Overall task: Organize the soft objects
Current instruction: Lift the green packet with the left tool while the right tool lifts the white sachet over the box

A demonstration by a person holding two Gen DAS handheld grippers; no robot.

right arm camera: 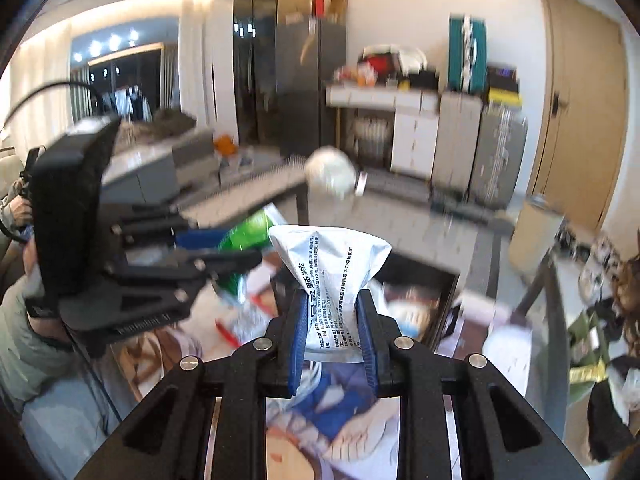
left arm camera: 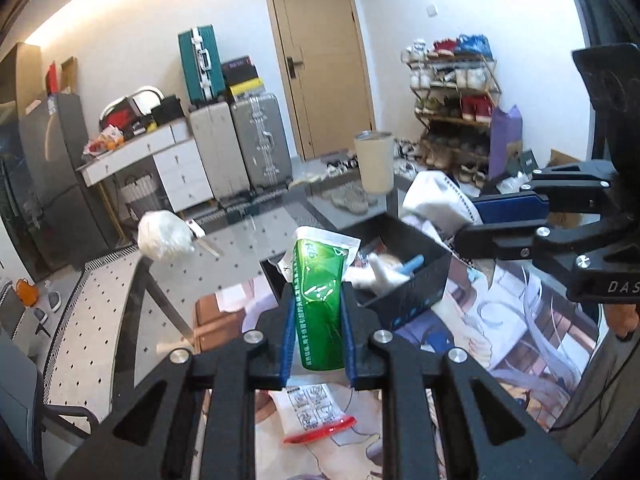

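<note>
Green pouch: A glossy green plastic pouch with white sealed ends (left arm camera: 318,300) stood upright above the table, pinched at mid-length so that both ends hung free.
Left claw: The left gripper (left arm camera: 318,336) was closed on that pouch, its blue pads (left arm camera: 287,340) pressing the sides inward.
White pouch: A crinkled white foil pouch printed with dark text (right arm camera: 330,288) was raised in the air and squeezed at its waist, its top fanning out.
Right claw: The right gripper (right arm camera: 333,340) was clamped on the white pouch, near the open bin.
Bin: A black open-topped box (left arm camera: 404,280) sat on the table between the two grippers, already holding small packets; both pouches appeared headed there.
Left behind: A flat white sachet with a red strip (left arm camera: 314,412) lay on the illustrated mat (left arm camera: 500,320) under the left gripper, seemingly not yet sorted.
Surroundings: A white crumpled ball (left arm camera: 164,236) and a cream cylindrical cup (left arm camera: 374,162) stood farther back on the glass table (left arm camera: 248,236).
Caveat: The right wrist view was motion-blurred, so the bin's contents could not be told there.
</note>
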